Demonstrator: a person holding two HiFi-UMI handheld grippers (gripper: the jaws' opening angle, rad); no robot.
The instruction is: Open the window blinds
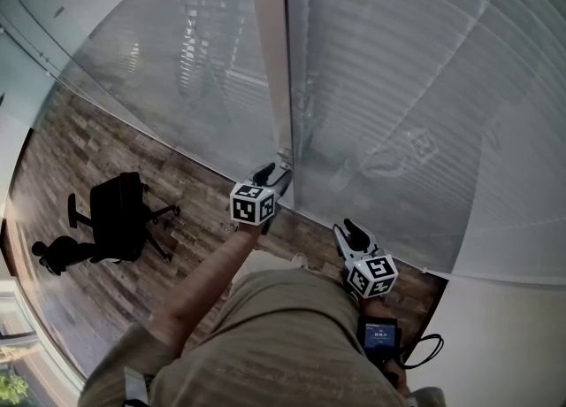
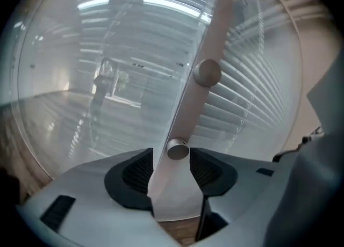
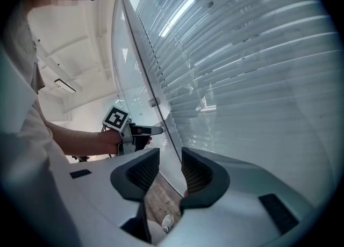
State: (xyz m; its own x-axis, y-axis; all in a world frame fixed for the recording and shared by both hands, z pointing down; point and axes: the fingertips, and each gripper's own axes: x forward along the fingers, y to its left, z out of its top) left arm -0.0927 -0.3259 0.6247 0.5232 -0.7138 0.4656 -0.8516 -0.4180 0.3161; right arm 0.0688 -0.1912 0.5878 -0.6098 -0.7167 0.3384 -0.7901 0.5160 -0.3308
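Note:
Closed slatted blinds (image 1: 398, 87) hang behind glass panes on both sides of a pale upright frame post (image 1: 270, 51). In the left gripper view two round metal knobs sit on that post: a lower knob (image 2: 178, 149) and an upper knob (image 2: 207, 72). My left gripper (image 2: 171, 157) is open, its jaws standing either side of the lower knob with a gap on the left. In the head view the left gripper (image 1: 274, 175) reaches to the post. My right gripper (image 1: 349, 233) hangs lower right near the glass, open and empty, as the right gripper view (image 3: 170, 171) shows.
A black office chair (image 1: 119, 215) stands on the wooden floor (image 1: 71, 157) to the left. A white wall (image 1: 504, 334) closes the lower right. A small screen device (image 1: 380, 336) with a cable hangs at the person's waist. A shoe (image 3: 166, 222) shows below the right jaws.

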